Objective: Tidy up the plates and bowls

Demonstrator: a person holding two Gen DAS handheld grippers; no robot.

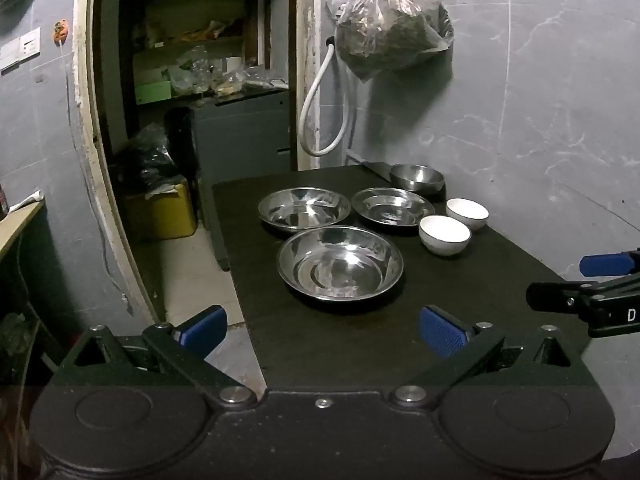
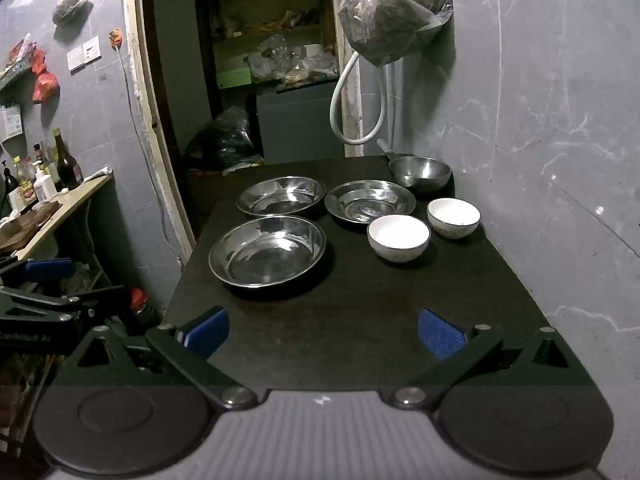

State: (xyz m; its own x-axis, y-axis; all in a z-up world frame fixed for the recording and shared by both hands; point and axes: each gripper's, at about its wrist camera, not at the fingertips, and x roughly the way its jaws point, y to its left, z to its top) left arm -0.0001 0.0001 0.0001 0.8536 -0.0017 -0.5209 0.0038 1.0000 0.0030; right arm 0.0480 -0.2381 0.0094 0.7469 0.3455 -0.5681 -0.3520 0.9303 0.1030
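On a dark table (image 1: 328, 344) (image 2: 360, 304) lie three shiny steel plates: a near one (image 1: 341, 264) (image 2: 267, 251), a far left one (image 1: 304, 209) (image 2: 281, 195) and a far middle one (image 1: 393, 206) (image 2: 369, 201). A steel bowl (image 1: 417, 177) (image 2: 420, 173) stands at the back right. Two white bowls (image 1: 444, 234) (image 1: 467, 213) (image 2: 398, 237) (image 2: 453, 217) sit on the right. My left gripper (image 1: 322, 330) hangs open over the table's near left corner, nothing between its blue pads. My right gripper (image 2: 323, 332) is open and empty above the near edge.
A grey tiled wall (image 2: 560, 120) runs along the table's right side, with a hanging plastic bag (image 1: 394, 24) and a white hose (image 1: 320, 112). A doorway to a cluttered store room (image 1: 200, 80) opens behind. A counter with bottles (image 2: 44, 184) stands at the left.
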